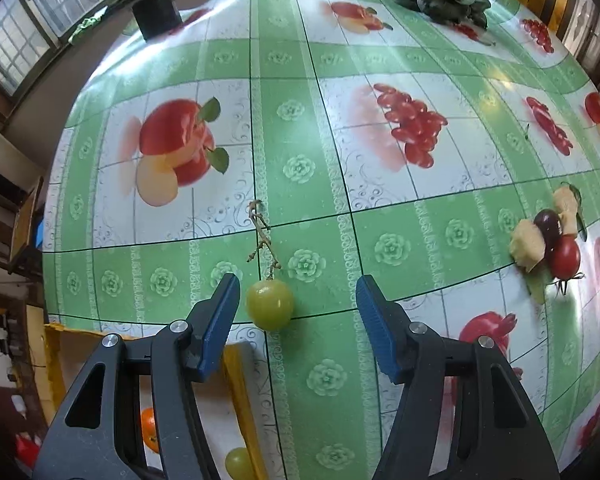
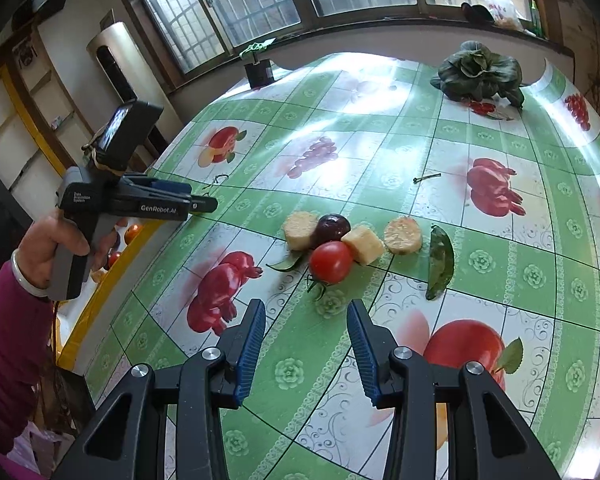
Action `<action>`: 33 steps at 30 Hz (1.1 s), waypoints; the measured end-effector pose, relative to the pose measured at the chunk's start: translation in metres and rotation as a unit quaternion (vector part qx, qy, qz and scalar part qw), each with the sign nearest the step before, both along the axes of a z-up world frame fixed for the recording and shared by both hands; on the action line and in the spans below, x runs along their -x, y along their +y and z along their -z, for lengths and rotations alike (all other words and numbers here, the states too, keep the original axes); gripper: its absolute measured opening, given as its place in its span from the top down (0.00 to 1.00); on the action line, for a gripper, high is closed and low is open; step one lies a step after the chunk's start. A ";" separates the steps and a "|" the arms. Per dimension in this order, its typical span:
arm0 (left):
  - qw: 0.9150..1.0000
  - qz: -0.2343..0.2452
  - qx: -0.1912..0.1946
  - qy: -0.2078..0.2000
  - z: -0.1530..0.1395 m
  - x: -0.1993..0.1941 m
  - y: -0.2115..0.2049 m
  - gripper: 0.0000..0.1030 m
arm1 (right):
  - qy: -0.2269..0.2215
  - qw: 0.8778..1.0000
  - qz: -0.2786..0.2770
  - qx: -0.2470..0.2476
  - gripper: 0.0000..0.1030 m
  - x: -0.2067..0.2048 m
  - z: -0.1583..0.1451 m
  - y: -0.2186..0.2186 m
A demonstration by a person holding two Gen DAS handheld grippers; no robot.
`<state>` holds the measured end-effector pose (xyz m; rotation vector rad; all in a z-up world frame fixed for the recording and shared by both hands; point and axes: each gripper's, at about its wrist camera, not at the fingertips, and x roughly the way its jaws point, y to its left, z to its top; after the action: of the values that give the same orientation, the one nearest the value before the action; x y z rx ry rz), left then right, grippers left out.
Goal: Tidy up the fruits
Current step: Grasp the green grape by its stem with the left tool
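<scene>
A green grape (image 1: 270, 305) on a dry stem (image 1: 262, 236) lies on the fruit-print tablecloth (image 1: 400, 248), between the tips of my open left gripper (image 1: 296, 300), close to its left finger. My open, empty right gripper (image 2: 306, 320) hovers just short of a red tomato (image 2: 331, 262). Behind the tomato lie a dark plum (image 2: 332, 227), pale cut chunks (image 2: 366, 245) and a round slice (image 2: 403, 235). The same pile shows at the right of the left wrist view (image 1: 548, 240). The left gripper also shows in the right wrist view (image 2: 204, 204).
A yellow-rimmed box (image 1: 236, 384) below the table's left edge holds an orange fruit (image 1: 150, 432) and a green grape (image 1: 238, 462). A green pepper (image 2: 440, 262) and leaf (image 2: 286, 265) lie by the pile. Leafy greens (image 2: 478, 72) and a black pot (image 2: 260, 74) stand at the far edge.
</scene>
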<state>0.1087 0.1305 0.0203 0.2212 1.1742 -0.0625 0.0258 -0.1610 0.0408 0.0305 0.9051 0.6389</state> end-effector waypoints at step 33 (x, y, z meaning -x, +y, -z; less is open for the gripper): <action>0.996 0.039 -0.076 0.006 0.010 0.003 -0.007 0.39 | 0.022 0.999 -0.018 0.017 0.60 -0.011 0.013 0.013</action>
<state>0.1053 0.1231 0.0106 0.4025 1.1835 -0.0431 0.0369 -0.1483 0.0276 -0.0022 0.9609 0.6584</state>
